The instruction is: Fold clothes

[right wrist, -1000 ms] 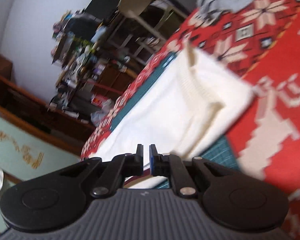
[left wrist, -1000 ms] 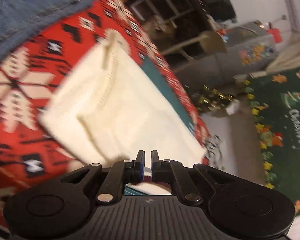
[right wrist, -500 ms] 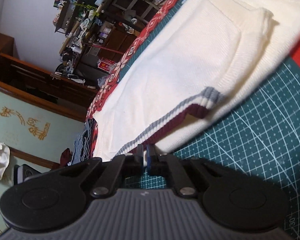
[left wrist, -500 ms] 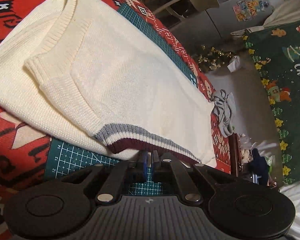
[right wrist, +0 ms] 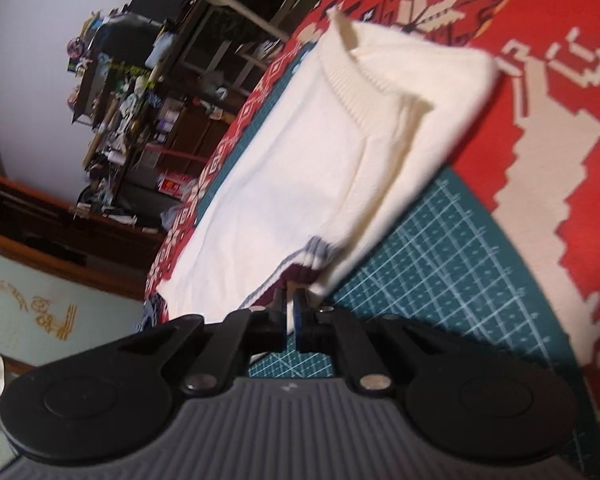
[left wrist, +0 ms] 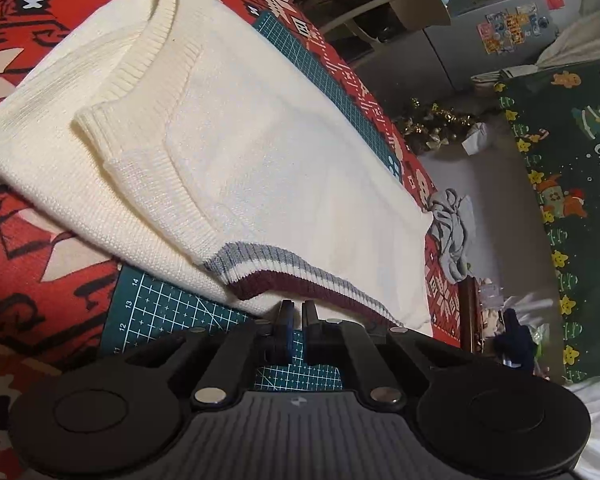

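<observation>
- Cream knit sweater (left wrist: 260, 152) lies folded on a green cutting mat (left wrist: 160, 308), which sits on a red patterned cloth (left wrist: 32, 276) covering the table.
- Its hem, banded in grey and maroon (left wrist: 284, 276), lies along the near edge of the mat, doubled back over the layers beneath; a ribbed cuff (left wrist: 140, 168) rests on top toward the left.
- In the left wrist view, the left gripper (left wrist: 295, 312) sits low over the mat just at the maroon hem, jaws nearly together with only a narrow slit between the blue pads; whether any cloth is caught in them cannot be told.
- In the right wrist view, the right gripper (right wrist: 291, 300) sits at the same striped hem (right wrist: 300, 270) near the sweater's right corner, jaws drawn close with a thin gap; the picture is blurred there, so a hold on the knit cannot be told.
- Beyond the far edge of the table, a grey cloth (left wrist: 452, 232) hangs at the corner.
- On the floor past it lies a dark green Christmas rug (left wrist: 568, 184).
- In the right wrist view, cluttered shelves (right wrist: 132, 112) stand against the wall.
</observation>
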Tool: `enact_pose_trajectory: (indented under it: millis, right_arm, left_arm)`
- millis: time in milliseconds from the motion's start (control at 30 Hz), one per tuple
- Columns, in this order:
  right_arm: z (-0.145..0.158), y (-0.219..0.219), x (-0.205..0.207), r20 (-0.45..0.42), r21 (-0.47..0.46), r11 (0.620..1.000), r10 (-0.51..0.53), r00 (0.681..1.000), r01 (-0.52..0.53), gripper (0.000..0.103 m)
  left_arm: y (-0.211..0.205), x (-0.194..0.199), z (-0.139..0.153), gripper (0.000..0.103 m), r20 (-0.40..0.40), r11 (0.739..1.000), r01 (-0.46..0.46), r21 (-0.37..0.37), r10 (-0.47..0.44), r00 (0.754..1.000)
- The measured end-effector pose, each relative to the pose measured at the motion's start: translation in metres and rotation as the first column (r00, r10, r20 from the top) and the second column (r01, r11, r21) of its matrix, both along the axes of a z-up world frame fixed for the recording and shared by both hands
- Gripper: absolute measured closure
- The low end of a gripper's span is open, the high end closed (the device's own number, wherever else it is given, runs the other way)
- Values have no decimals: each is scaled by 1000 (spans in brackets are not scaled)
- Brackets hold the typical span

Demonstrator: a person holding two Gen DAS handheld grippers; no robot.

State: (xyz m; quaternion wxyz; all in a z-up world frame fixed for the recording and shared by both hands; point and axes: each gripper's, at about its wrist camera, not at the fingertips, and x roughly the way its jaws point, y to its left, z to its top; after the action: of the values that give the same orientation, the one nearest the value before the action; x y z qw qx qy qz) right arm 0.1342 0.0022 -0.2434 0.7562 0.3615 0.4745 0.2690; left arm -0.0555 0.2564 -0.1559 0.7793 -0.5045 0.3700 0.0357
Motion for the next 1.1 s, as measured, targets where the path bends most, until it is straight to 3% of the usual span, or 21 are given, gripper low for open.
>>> enact_pose_trajectory:
  millis: [333,567,833,967,1100]
  right_arm:
    - [4,27,-10,55,51,989,138,989,-141,95]
    - [2,18,-8,29,62,991,113,993,-115,94]
    - [21,-14,-7,108,89,996,1,994,-11,90]
    - [10,-26,2,67,63,996,-75,995,71,90]
    - [0,-29,4,22,31,997,-78,997,78,96]
  left_arm:
    - [-4,5,-6,98,24,998,-1,-62,3,1000]
    - [-5,1,1,98,22,999,-3,-43,4,1000]
    - [3,-11,29,97,132,999,-43,0,43,990]
    - [20,-13,16,97,65,993,-116,6,116,991]
    - [24,-15,4,100,-14,991,-136,-12,136,991]
